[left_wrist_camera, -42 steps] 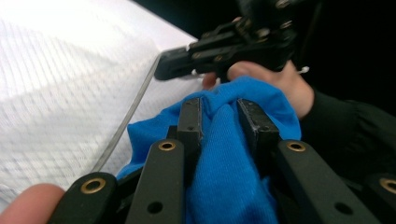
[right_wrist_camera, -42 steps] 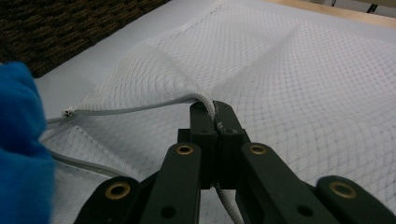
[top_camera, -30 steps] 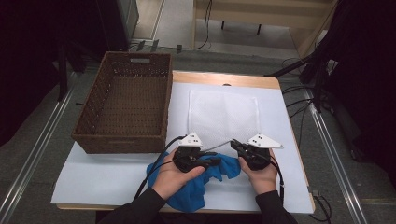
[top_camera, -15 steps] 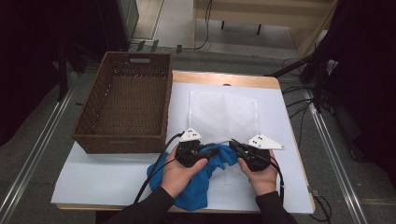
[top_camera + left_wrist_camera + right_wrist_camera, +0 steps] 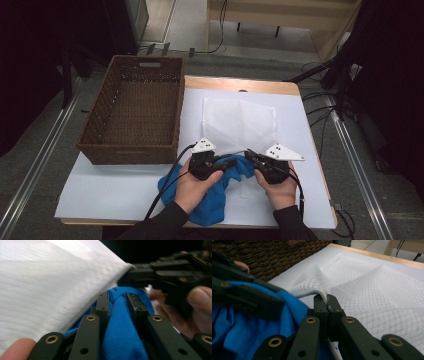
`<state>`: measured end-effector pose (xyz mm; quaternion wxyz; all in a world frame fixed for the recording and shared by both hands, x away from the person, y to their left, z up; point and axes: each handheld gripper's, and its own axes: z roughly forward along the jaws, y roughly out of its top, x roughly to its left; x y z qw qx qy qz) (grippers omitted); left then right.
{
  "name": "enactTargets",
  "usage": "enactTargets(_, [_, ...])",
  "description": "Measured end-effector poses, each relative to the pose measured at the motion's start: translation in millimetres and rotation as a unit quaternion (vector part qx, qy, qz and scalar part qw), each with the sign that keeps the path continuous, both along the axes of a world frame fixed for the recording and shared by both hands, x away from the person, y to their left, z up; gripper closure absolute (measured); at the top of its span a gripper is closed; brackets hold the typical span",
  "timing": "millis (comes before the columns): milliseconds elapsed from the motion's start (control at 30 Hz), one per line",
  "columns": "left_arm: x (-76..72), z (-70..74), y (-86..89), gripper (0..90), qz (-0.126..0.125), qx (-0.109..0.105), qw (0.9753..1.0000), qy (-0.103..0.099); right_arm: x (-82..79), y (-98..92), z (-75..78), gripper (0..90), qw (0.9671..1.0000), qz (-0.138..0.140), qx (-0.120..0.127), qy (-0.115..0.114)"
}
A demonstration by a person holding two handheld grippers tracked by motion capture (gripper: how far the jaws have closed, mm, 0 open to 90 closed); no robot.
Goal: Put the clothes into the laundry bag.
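Note:
A blue cloth [image 5: 214, 201] lies bunched at the table's near edge under the person's left hand. My left gripper [image 5: 233, 162] is shut on a fold of the blue cloth [image 5: 120, 325], which passes between its jaws [image 5: 117, 302]. A white mesh bag [image 5: 240, 122] lies flat on the table beyond the hands. My right gripper [image 5: 248, 155] is shut on the near edge of the mesh bag [image 5: 374, 290], lifting it into a ridge just ahead of the jaws [image 5: 327, 302]. The two grippers face each other, tips almost touching, with the blue cloth [image 5: 242, 322] beside the raised bag edge.
A brown wicker basket [image 5: 130, 154] stands on the table's left half, with nothing visible inside. A white sheet [image 5: 115, 190] covers the tabletop. Cables trail from both grippers toward the near edge. Floor rails and dark equipment surround the table.
My left gripper has carried the fold of blue cloth up and to the right, toward the bag's near edge and the right gripper. The right gripper has barely moved.

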<state>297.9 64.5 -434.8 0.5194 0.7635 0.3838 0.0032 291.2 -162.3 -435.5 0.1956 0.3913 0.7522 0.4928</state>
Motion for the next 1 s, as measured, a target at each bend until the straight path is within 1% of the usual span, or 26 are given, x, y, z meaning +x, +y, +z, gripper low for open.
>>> enactTargets(67, [-2.3,-0.9,-5.1,74.1,-0.018,0.005,0.9998,0.000,-0.2,0.7,0.1,89.7,1.0000,0.001,0.000,0.000])
enactTargets(167, [-2.7,-5.0,-13.8,73.1,-0.041,0.018,0.9989,0.013,-0.7,1.9,0.3,89.7,1.0000,0.002,0.001,0.000])
enactTargets(233, [-2.6,-8.3,-19.1,73.0,-0.039,0.032,0.9986,0.015,-1.4,2.7,1.0,89.7,1.0000,0.003,0.001,-0.001])
enactTargets(300, [-2.6,-9.8,-22.6,73.5,-0.027,0.040,0.9987,0.015,-2.7,3.7,2.3,89.8,1.0000,0.005,0.002,-0.002])
enactTargets(333, [-2.3,-9.6,-23.4,74.1,-0.020,0.043,0.9988,0.011,-3.2,4.2,3.0,89.8,1.0000,0.006,0.003,-0.002])
enactTargets(400, [-1.4,-8.1,-24.5,75.0,-0.006,0.041,0.9991,0.009,-4.3,5.2,4.3,89.7,0.9999,0.009,0.004,-0.005])
enactTargets(500, [0.2,-4.7,-24.5,76.2,0.020,0.031,0.9993,-0.002,-6.5,7.2,6.5,89.7,0.9998,0.014,0.007,-0.007])
enactTargets(533, [0.5,-3.6,-24.4,76.3,0.029,0.027,0.9992,-0.004,-7.5,8.0,7.5,89.8,0.9998,0.015,0.007,-0.008])
enactTargets(600, [0.7,-3.2,-24.6,76.3,0.045,0.027,0.9985,-0.014,-9.3,8.7,9.9,89.8,0.9998,0.014,0.011,-0.013])
enactTargets(667, [0.6,-3.8,-24.8,76.4,0.064,0.025,0.9975,-0.019,-9.9,7.8,12.9,89.8,0.9996,0.017,0.017,-0.014])
enactTargets(700, [1.1,-4.4,-25.1,76.3,0.068,0.023,0.9973,-0.018,-10.9,7.8,13.9,89.8,0.9996,0.017,0.016,-0.015])
enactTargets(733, [1.9,-5.4,-25.5,76.3,0.070,0.026,0.9970,-0.018,-11.1,7.8,14.1,89.8,0.9996,0.018,0.015,-0.016])
enactTargets(800, [3.9,-8.7,-26.6,76.3,0.080,0.040,0.9959,-0.017,-11.6,8.0,13.7,89.8,0.9996,0.018,0.014,-0.014])
enactTargets(900, [8.9,-16.4,-26.7,76.7,0.102,0.060,0.9929,-0.015,-11.8,7.8,14.1,89.9,0.9996,0.019,0.015,-0.015])
enactTargets(933, [10.1,-18.3,-26.4,77.0,0.110,0.063,0.9919,-0.012,-12.1,8.0,14.4,89.9,0.9996,0.019,0.014,-0.016])
enactTargets(1000, [10.3,-19.0,-26.9,77.3,0.123,0.064,0.9902,-0.019,-12.7,8.5,14.6,89.9,0.9996,0.021,0.013,-0.015])
